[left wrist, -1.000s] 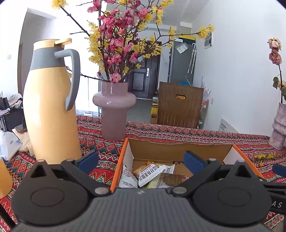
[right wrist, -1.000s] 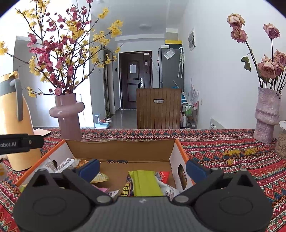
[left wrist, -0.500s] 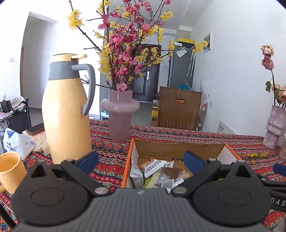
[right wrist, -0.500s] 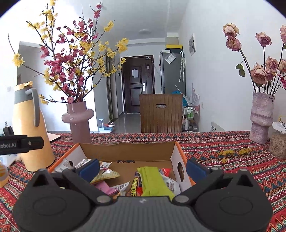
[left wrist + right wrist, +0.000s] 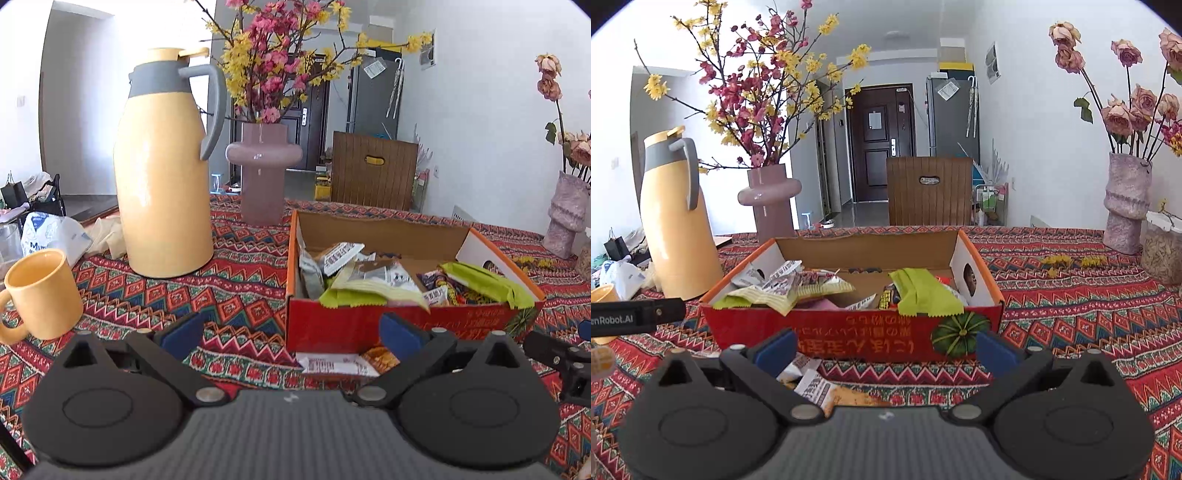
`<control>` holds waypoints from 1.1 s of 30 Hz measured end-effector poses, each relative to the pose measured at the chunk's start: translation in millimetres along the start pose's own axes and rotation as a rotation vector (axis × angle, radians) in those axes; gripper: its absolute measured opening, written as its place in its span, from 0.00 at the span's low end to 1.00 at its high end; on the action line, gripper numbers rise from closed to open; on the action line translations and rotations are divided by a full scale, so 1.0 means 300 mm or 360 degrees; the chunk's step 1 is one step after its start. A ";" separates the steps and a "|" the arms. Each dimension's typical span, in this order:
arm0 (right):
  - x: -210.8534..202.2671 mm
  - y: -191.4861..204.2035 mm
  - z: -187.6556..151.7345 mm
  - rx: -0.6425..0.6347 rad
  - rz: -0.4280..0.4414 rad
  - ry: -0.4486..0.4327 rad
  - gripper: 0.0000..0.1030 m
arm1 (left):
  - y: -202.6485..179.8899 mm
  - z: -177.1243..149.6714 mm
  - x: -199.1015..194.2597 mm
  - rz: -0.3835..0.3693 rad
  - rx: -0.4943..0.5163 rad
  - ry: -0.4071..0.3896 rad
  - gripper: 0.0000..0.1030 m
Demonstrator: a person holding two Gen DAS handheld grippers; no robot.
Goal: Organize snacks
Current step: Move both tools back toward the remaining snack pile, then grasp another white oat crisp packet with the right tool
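Observation:
A red and orange cardboard box (image 5: 369, 325) (image 5: 849, 332) sits on the patterned tablecloth, filled with several snack packets, among them a green one (image 5: 480, 282) (image 5: 923, 290). A loose snack packet (image 5: 340, 363) (image 5: 820, 387) lies on the cloth just in front of the box. My left gripper (image 5: 291, 332) is open, hovering short of the box's near left corner. My right gripper (image 5: 884, 349) is open too, facing the box's front wall, with the loose packet below and left between its fingers. Neither holds anything.
A tall yellow thermos jug (image 5: 162, 170) (image 5: 676, 218) and a pink vase of blossoms (image 5: 262, 173) (image 5: 770, 199) stand left of the box. A yellow mug (image 5: 40, 291) sits near left. A rose vase (image 5: 1126, 203) and a jar (image 5: 1161, 251) stand at the right.
Both grippers have pulled back and risen from over the box; its front wall and the loose packet on the cloth have come into view. The left view has swung right of the jug.

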State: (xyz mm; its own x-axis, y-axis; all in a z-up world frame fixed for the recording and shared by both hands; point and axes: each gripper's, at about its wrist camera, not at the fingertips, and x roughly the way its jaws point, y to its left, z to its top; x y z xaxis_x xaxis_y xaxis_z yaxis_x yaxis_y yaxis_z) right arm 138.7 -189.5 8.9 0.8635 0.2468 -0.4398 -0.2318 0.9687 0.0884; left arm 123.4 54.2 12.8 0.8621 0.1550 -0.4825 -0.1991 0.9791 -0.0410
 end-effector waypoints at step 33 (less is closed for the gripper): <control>0.260 0.041 -0.074 0.0338 0.0080 0.0524 0.84 | 0.086 -0.134 0.080 -0.0148 -0.0106 0.0159 1.00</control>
State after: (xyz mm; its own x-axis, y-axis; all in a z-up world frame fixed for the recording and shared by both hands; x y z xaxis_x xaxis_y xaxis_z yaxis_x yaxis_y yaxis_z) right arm 193.1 -159.0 -44.2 0.6557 0.3061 -0.6902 -0.1426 0.9479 0.2850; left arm 120.2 77.8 -35.0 0.8284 0.0472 -0.5582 -0.1540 0.9772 -0.1459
